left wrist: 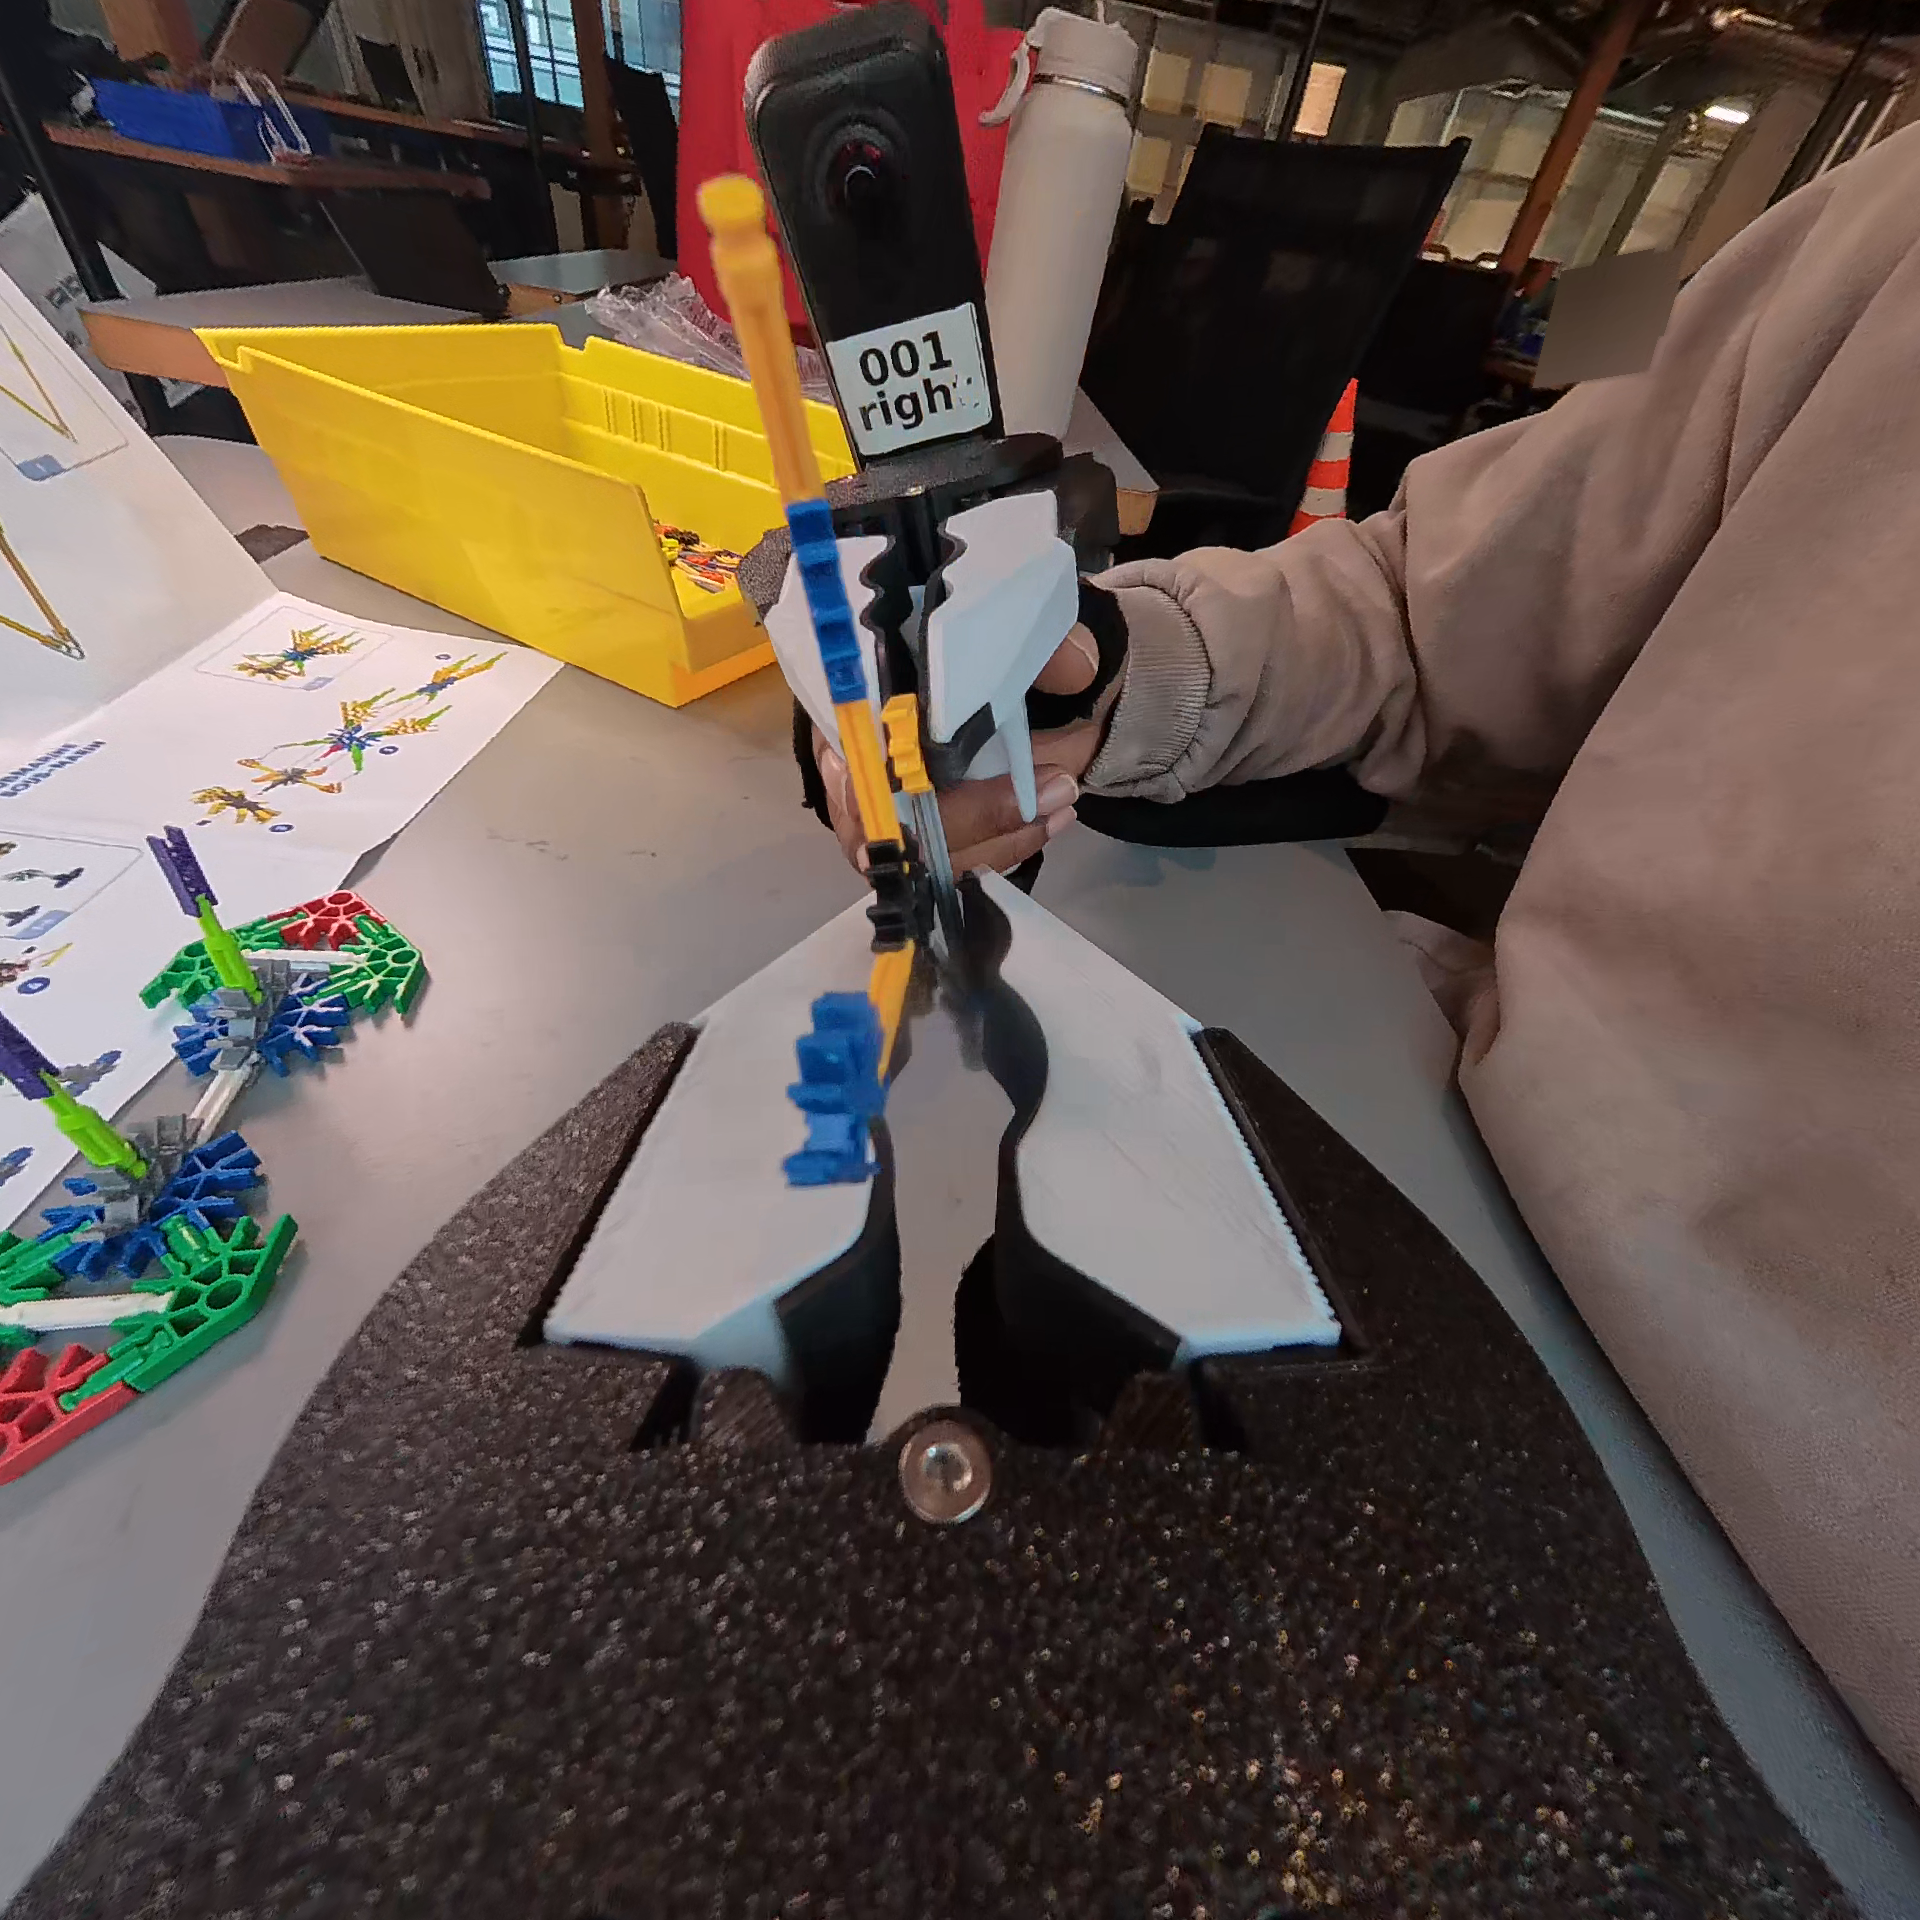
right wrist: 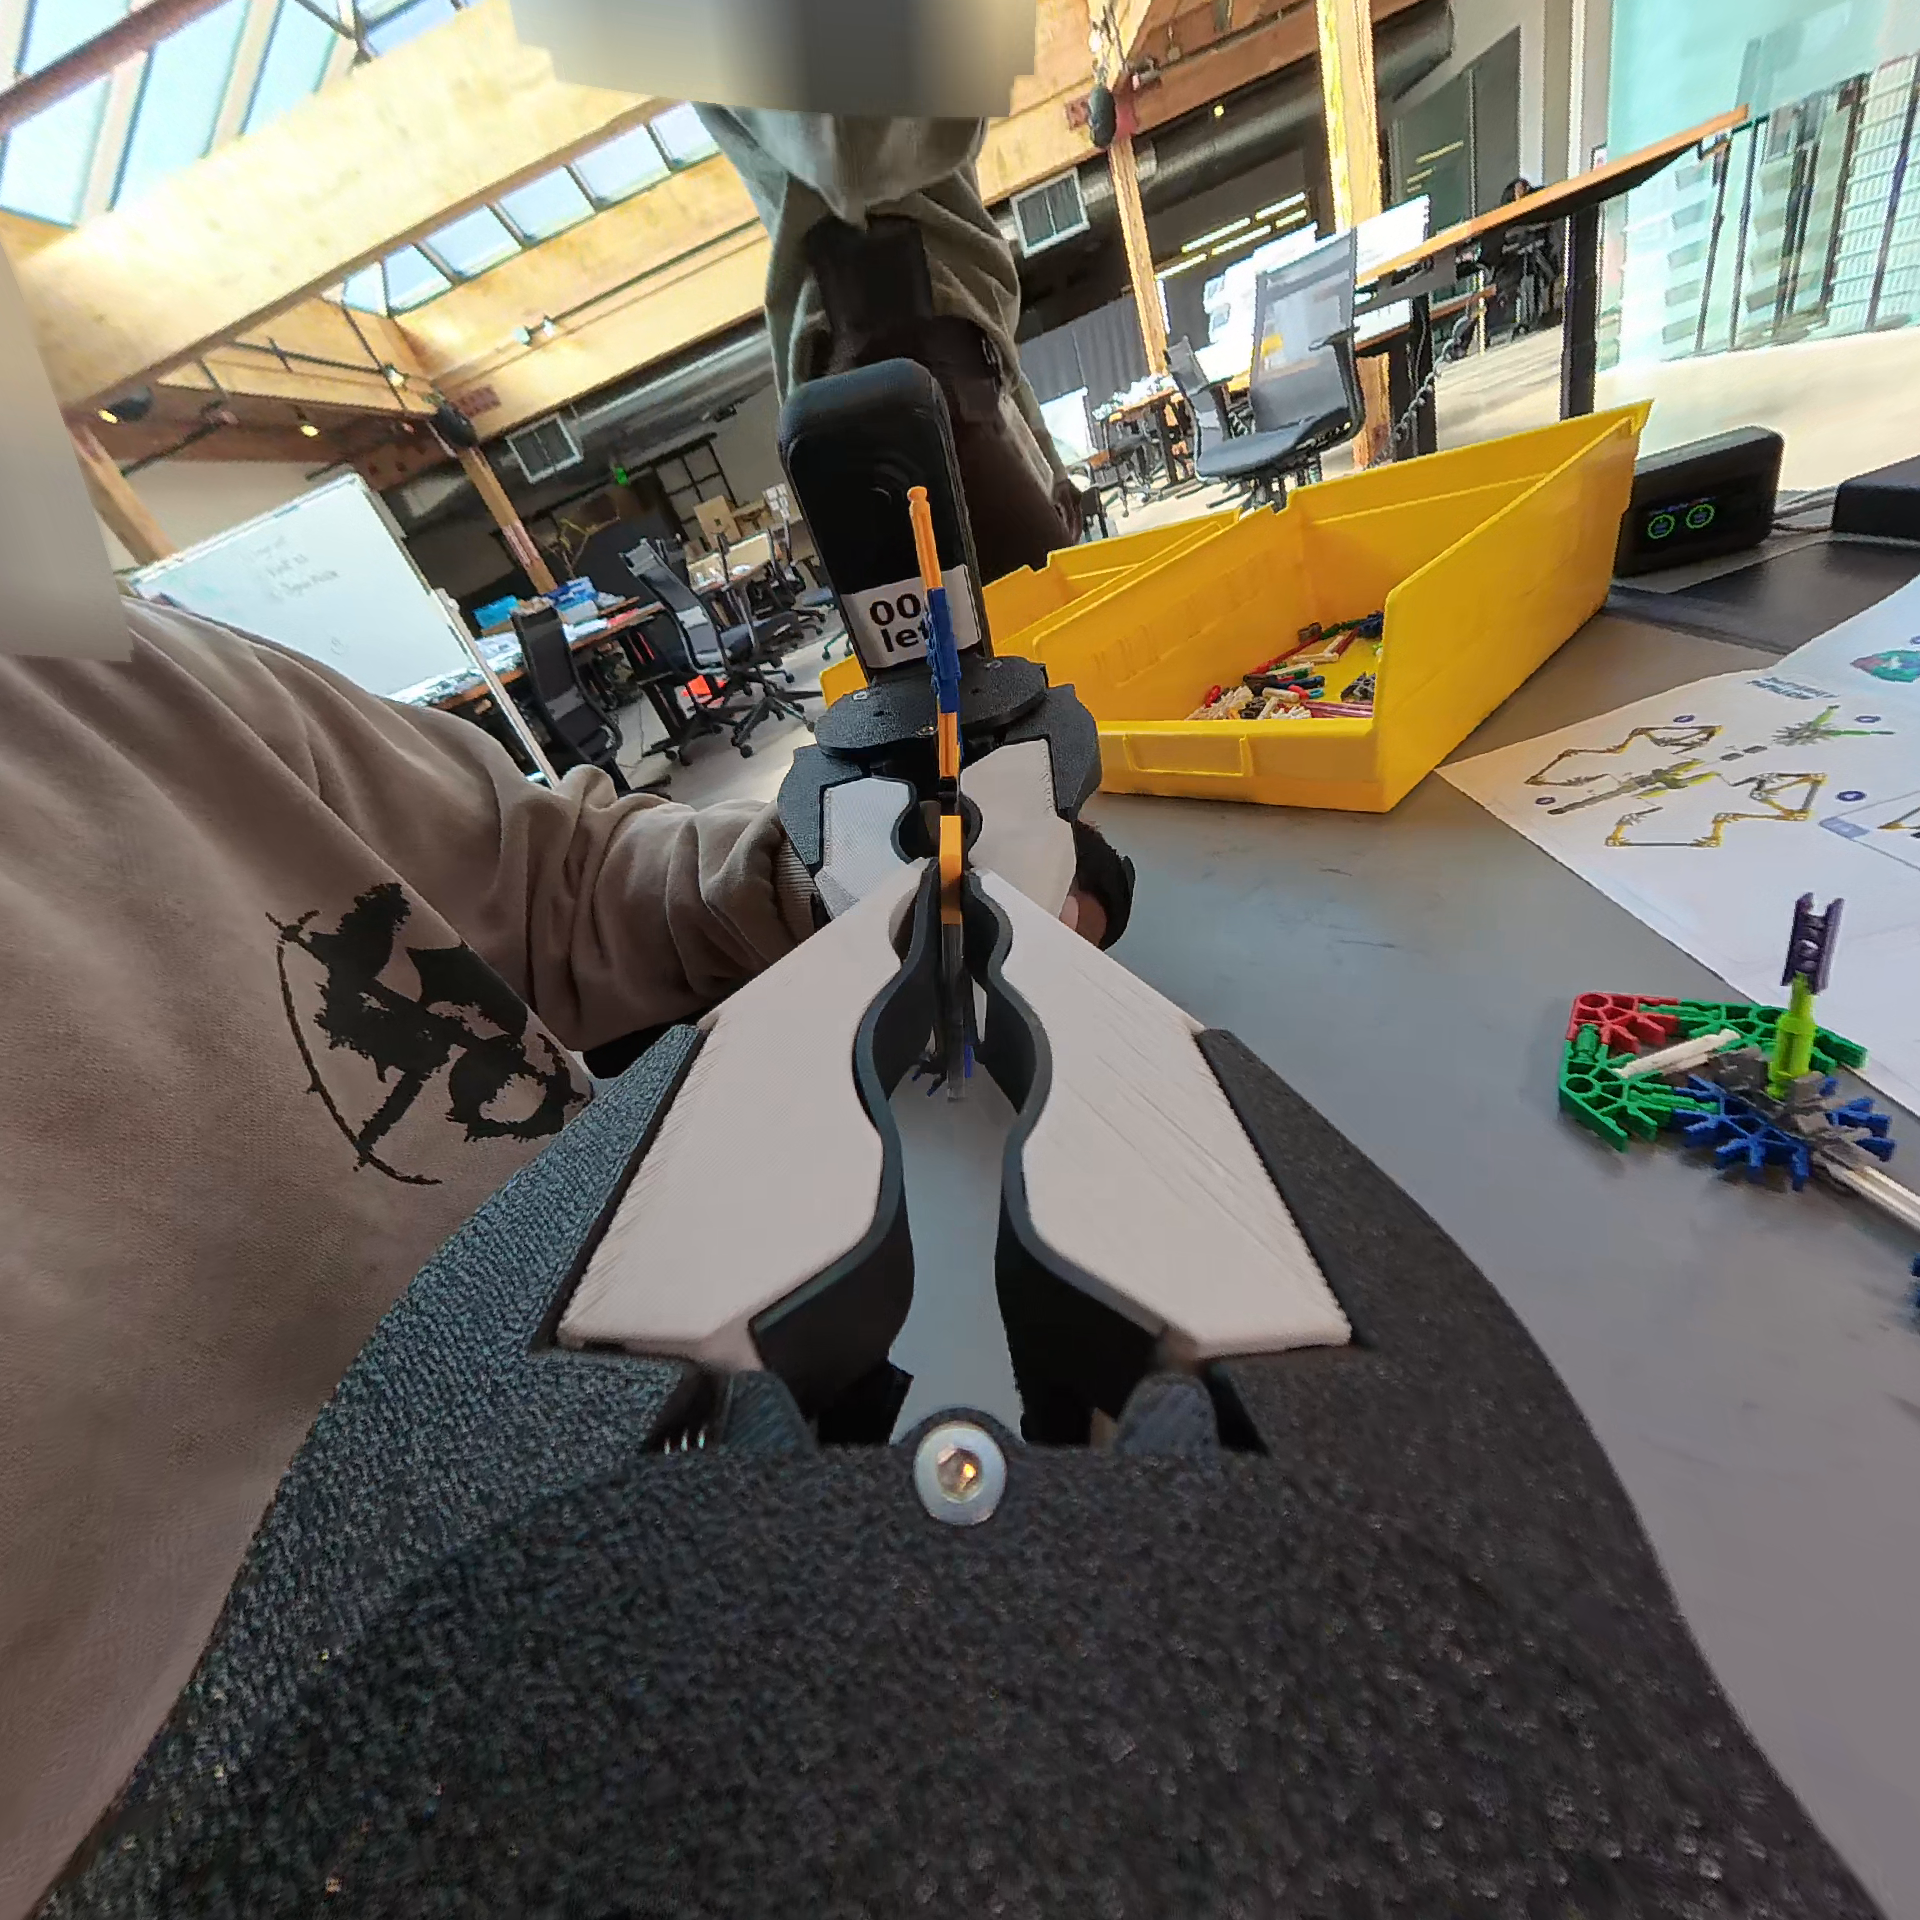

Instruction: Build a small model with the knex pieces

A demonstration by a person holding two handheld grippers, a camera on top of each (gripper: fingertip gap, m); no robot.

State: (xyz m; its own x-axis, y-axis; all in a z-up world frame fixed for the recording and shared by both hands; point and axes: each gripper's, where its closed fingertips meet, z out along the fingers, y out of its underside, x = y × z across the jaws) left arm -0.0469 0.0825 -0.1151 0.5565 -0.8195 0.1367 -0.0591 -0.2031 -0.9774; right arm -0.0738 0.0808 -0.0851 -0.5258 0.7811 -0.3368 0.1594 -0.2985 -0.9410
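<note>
Grey table (right wrist: pixel 1403 997) — open workshop behind

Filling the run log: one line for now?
left gripper: shut on yellow rod | right gripper: shut on the assembly | yellow bin: behind

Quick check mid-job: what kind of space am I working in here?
Probably an open-plan office or maker workspace: rows of desks with office chairs, a whiteboard, and a grey table holding a yellow parts bin and printed building instructions.

Left hand-held gripper (left wrist: pixel 951 935) pinching yellow rod (left wrist: pixel 831 665), yellow bin (left wrist: pixel 457 457)
</note>
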